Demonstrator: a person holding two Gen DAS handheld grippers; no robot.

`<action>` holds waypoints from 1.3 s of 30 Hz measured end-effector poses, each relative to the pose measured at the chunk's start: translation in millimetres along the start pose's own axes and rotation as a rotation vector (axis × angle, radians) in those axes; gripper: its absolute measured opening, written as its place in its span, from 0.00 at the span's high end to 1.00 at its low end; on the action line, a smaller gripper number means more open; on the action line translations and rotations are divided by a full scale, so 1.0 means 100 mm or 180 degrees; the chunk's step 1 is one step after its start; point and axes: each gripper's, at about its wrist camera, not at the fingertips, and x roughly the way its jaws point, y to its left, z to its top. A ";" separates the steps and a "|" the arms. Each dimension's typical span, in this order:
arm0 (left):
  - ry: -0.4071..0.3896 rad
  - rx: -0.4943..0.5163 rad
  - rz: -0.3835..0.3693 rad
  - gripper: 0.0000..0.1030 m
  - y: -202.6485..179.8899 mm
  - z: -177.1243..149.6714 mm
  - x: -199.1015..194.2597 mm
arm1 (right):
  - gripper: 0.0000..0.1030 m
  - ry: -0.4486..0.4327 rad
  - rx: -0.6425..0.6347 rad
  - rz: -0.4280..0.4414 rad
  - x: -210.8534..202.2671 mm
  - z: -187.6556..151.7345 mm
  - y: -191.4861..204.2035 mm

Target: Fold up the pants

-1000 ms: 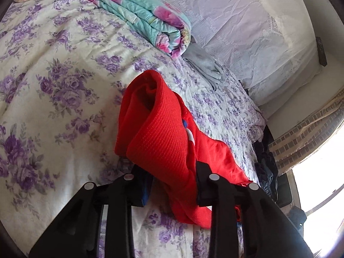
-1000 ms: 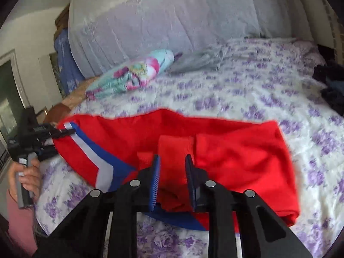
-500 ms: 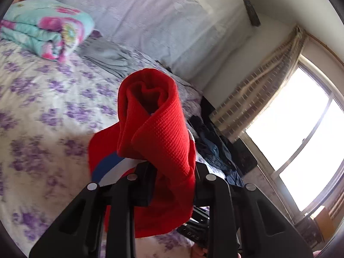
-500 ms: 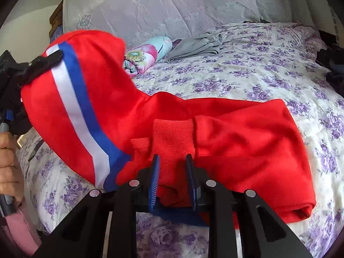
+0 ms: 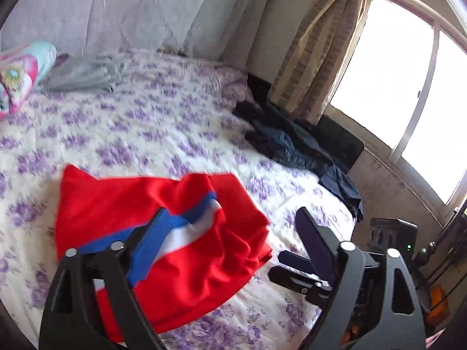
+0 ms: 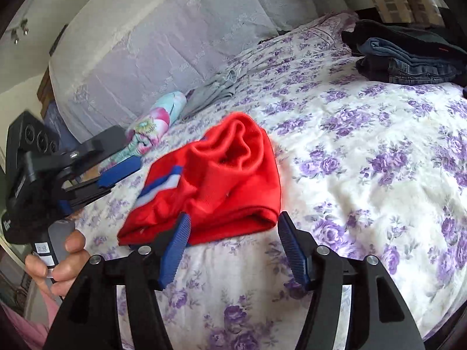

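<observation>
Floral bedspread (image 6: 364,151), red pants (image 6: 221,180) bunched — just beyond spread right gripper (image 6: 233,245) fingers (image 6: 175,248)

Red knitted cloth pants (image 6: 221,180) with a smooth blue-and-white stripe are seen matt and soft. The purple-flowered bedspread (image 6: 364,180) appears quilted. Matt black plastic gripper fingers (image 6: 329,280) are faced with ribbed blue pads (image 6: 175,250). Far right, folded dark denim (image 6: 408,58) appears coarse.
</observation>
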 end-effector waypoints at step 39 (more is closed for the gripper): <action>0.0518 -0.0530 0.1006 0.04 0.76 -0.65 0.12 | 0.37 -0.0313 -0.0606 -0.0087 0.21 0.72 0.45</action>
